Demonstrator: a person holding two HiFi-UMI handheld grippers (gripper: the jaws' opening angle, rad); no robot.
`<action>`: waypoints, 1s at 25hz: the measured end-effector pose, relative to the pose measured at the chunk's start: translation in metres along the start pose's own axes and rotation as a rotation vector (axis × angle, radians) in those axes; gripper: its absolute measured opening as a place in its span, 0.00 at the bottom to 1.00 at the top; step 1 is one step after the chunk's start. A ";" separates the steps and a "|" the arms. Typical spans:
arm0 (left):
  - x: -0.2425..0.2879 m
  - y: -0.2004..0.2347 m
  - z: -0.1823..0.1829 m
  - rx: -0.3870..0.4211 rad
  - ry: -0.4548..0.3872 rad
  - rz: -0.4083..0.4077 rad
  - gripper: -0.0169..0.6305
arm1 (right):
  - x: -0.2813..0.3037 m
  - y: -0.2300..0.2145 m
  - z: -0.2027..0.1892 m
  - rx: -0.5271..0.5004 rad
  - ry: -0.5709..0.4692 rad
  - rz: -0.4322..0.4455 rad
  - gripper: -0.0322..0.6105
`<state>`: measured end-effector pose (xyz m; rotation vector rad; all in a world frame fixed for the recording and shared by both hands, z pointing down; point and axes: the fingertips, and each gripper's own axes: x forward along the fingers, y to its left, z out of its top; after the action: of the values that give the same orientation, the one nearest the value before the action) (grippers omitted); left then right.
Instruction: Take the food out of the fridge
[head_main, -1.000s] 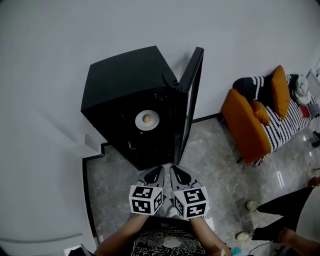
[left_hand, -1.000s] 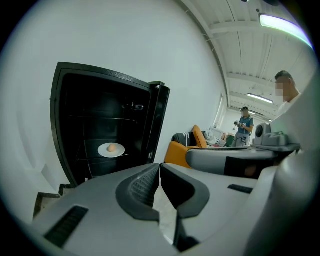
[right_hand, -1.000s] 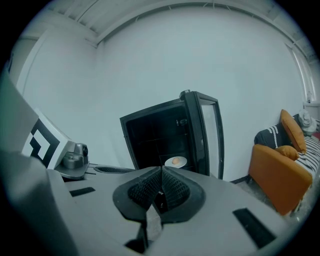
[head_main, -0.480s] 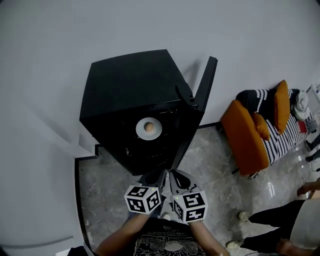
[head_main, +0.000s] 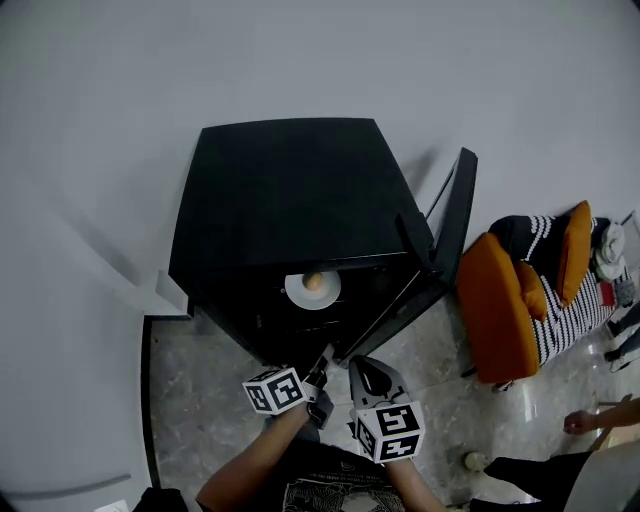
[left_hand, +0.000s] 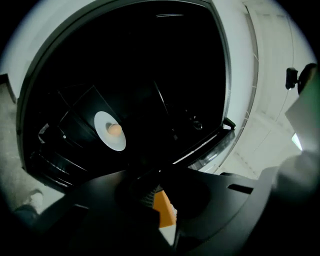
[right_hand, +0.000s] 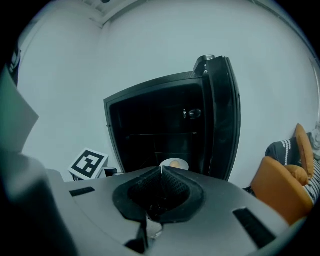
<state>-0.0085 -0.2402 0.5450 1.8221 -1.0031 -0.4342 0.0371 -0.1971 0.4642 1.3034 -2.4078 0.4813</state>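
Note:
A small black fridge (head_main: 285, 185) stands against the wall with its door (head_main: 455, 225) swung open to the right. Inside, on a shelf, lies a white plate (head_main: 298, 294) with a round tan piece of food (head_main: 313, 282) on it. The food (left_hand: 114, 129) and its plate (left_hand: 102, 121) show in the left gripper view, and the food (right_hand: 174, 163) shows small in the right gripper view. My left gripper (head_main: 324, 360) is shut and empty, rolled on its side, just in front of the fridge opening. Beside it my right gripper (head_main: 358, 366) is also shut with nothing in it (right_hand: 161, 170).
An orange armchair (head_main: 497, 300) with striped and orange cushions stands right of the open door. A person's hand and legs (head_main: 585, 425) are at the lower right. The white wall steps out at the left of the fridge. The floor is grey marble (head_main: 190, 400).
Both grippers have moved closer to the fridge opening. The left gripper has rolled, so its marker cube now sits out to the left. The fridge fills more of the head view.

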 end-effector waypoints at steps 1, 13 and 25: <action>0.003 0.006 0.004 -0.023 -0.012 -0.011 0.06 | 0.005 0.000 0.001 -0.004 0.008 0.002 0.09; 0.040 0.072 0.030 -0.247 -0.087 -0.061 0.06 | 0.050 -0.014 0.008 -0.001 0.033 0.005 0.09; 0.064 0.126 0.031 -0.418 -0.104 -0.008 0.22 | 0.077 -0.026 0.017 -0.007 0.059 0.015 0.09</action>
<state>-0.0475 -0.3321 0.6495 1.4398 -0.8965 -0.6933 0.0173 -0.2745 0.4882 1.2513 -2.3706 0.5084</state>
